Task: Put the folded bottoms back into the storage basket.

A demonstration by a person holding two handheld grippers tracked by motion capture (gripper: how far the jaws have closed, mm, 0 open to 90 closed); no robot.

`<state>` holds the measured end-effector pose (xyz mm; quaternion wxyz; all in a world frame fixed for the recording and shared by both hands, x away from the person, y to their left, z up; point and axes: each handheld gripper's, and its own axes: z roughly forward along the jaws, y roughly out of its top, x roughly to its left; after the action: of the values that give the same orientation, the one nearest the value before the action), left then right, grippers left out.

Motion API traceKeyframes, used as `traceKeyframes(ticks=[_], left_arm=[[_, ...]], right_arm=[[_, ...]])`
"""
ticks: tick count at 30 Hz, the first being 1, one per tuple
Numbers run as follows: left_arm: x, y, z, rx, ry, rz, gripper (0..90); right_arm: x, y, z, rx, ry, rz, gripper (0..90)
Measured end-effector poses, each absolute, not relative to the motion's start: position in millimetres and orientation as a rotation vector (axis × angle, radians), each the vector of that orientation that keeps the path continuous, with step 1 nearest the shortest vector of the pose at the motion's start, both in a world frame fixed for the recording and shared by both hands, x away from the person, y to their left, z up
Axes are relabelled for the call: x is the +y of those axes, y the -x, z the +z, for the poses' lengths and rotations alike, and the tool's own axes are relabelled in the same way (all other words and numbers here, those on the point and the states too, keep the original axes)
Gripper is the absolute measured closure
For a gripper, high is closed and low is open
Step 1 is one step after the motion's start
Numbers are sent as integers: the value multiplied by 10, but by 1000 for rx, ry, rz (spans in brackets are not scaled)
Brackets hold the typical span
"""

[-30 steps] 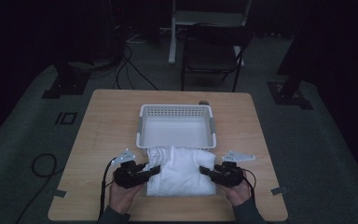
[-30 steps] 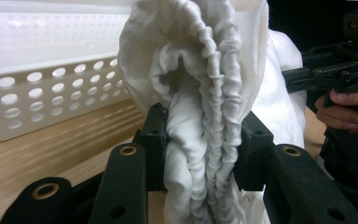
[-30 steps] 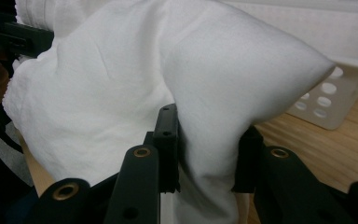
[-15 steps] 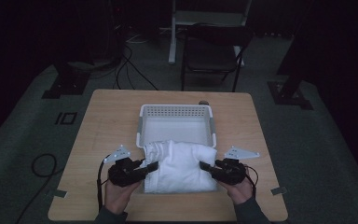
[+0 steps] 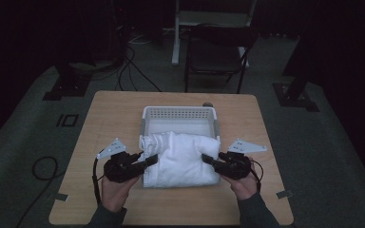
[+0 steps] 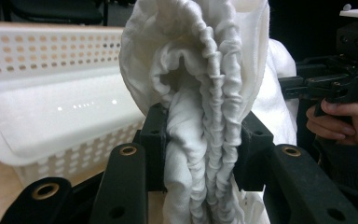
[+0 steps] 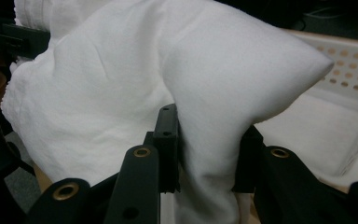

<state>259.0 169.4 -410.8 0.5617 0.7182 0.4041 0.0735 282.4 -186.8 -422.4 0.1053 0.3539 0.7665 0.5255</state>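
Gripping a folded white towel (image 5: 183, 159) from both ends, the two grippers hold it at the table's (image 5: 123, 114) centre, just at the 6 o'clock side of one white perforated basket (image 5: 179, 114). The left gripper (image 5: 153, 159) clamps the towel's 9 o'clock edge; in the left gripper view its jaws pinch a thick bunch of gathered folds (image 6: 205, 116), with the basket (image 6: 51, 51) behind at 10 o'clock. The right gripper (image 5: 207, 159) clamps the 3 o'clock edge; in the right gripper view its jaws squeeze a smooth fold of cloth (image 7: 205, 107), the basket (image 7: 349, 65) lying at 2 o'clock.

The basket holds a flat pale layer on its floor (image 6: 51, 116), possibly another folded cloth, though the dim light leaves that uncertain. The towel's far edge overlaps the basket's near rim in the high view; whether it touches the rim is hard to tell.

Counted: one basket, one held towel, two grippers, one table, and one dark chair (image 5: 216, 57) beyond the table at 12 o'clock.
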Motion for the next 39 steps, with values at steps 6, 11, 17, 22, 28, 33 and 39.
traceKeyframes(ticks=[6,11,17,22,28,33,39], left_arm=[[1702,-2641,-3968,932,-1687,208,622],[1717,-2768,-3945,935,-1675,211,622],[1711,-2879,-3931,943,-1676,219,624],[1703,-2952,-3910,942,-1677,226,625],[1698,-3040,-3883,937,-1673,227,625],[1697,-3114,-3883,937,-1670,231,625],[1707,-3178,-3881,942,-1661,238,625]], right_arm=[[-1855,-2870,-4109,2224,-1022,1571,702],[-1833,-2935,-4052,2204,-1019,1562,703],[-1812,-3018,-4044,2185,-1032,1554,703],[-1806,-3075,-4033,2174,-1040,1548,703],[-1805,-3146,-3992,2160,-1035,1538,703],[-1795,-3207,-3978,2147,-1039,1529,703],[-1773,-3265,-3962,2141,-1037,1520,703]])
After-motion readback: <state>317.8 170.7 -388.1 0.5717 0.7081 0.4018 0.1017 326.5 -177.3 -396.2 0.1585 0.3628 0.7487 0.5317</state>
